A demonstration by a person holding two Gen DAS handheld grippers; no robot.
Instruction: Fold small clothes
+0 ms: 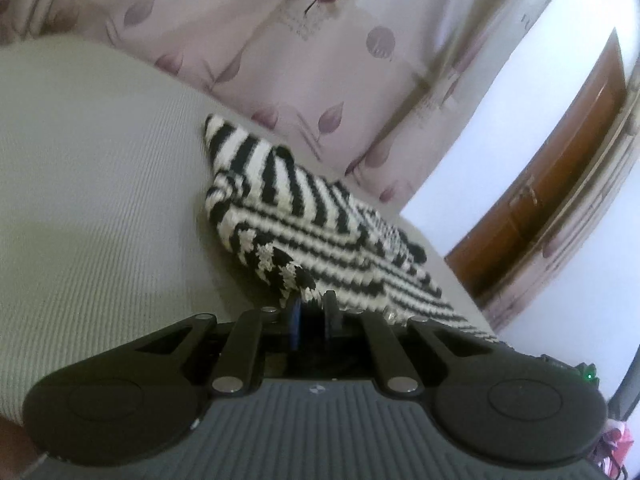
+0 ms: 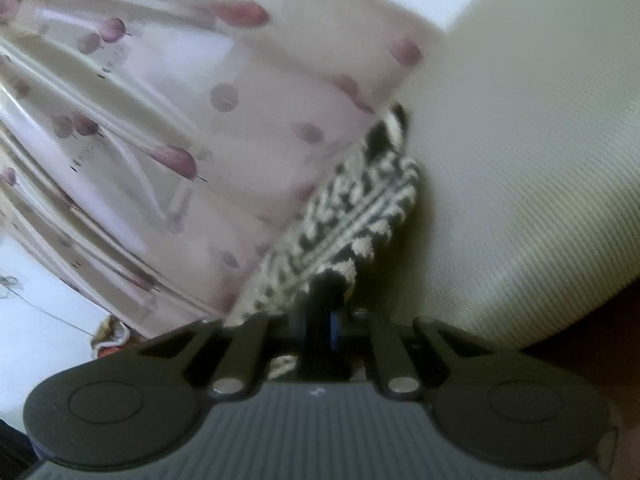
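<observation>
- Knit, black-and-white striped, lies on the pale ribbed bed, with the curtain right behind it; a brown door stands well off to the knit's right.
- Left of the knit's near edge, our left gripper has its fingers drawn together on a raised corner of the cloth, which peaks up just ahead of the tips.
- On the knit's right near edge, our right gripper is likewise clamped on the dark hem; that view is blurred, so we cannot tell how much cloth sits in the pinch.
- We judge the step in hand to be the lift of the near edge before a fold, with both corners taken.
- Next we would need to carry both corners together toward the curtain side, keeping them level so the edge lands square on the far half.
- No basket, box or other container shows near the knit, so we see nothing to put it in.
</observation>
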